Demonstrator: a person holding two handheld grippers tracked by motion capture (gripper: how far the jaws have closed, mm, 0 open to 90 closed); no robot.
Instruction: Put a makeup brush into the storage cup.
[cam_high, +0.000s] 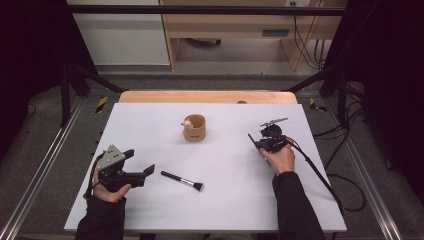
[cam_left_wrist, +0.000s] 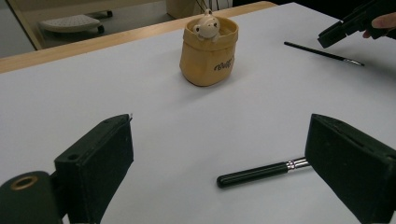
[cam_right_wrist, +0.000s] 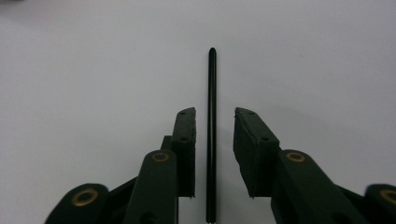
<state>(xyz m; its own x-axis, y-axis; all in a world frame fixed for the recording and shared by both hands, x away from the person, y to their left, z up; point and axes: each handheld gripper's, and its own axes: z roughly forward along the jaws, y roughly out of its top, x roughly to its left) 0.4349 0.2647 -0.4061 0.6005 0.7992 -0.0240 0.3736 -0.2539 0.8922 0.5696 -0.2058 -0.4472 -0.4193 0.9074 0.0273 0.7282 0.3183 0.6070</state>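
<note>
A thick black makeup brush (cam_high: 182, 180) with a silver ferrule lies on the white table (cam_high: 150, 120). My left gripper (cam_high: 140, 161) is just left of it, jaws wide open. In the left gripper view its handle (cam_left_wrist: 261, 171) lies between the jaws of my left gripper (cam_left_wrist: 219, 121), untouched. A thin black brush (cam_right_wrist: 211, 116) lies lengthwise between the jaws of my right gripper (cam_right_wrist: 214, 112), which stands open with a small gap on each side. The thin brush (cam_left_wrist: 322, 53) rests on the table under my right gripper (cam_left_wrist: 334, 33). My right gripper (cam_high: 256, 142) is at the table's right.
A tan pouch-shaped cup (cam_high: 194, 127) with a small bear figure (cam_left_wrist: 207, 27) at its rim stands at the table's middle back. A wooden edge (cam_high: 207, 96) runs along the table's far side. Cables (cam_high: 320, 175) trail off to the right.
</note>
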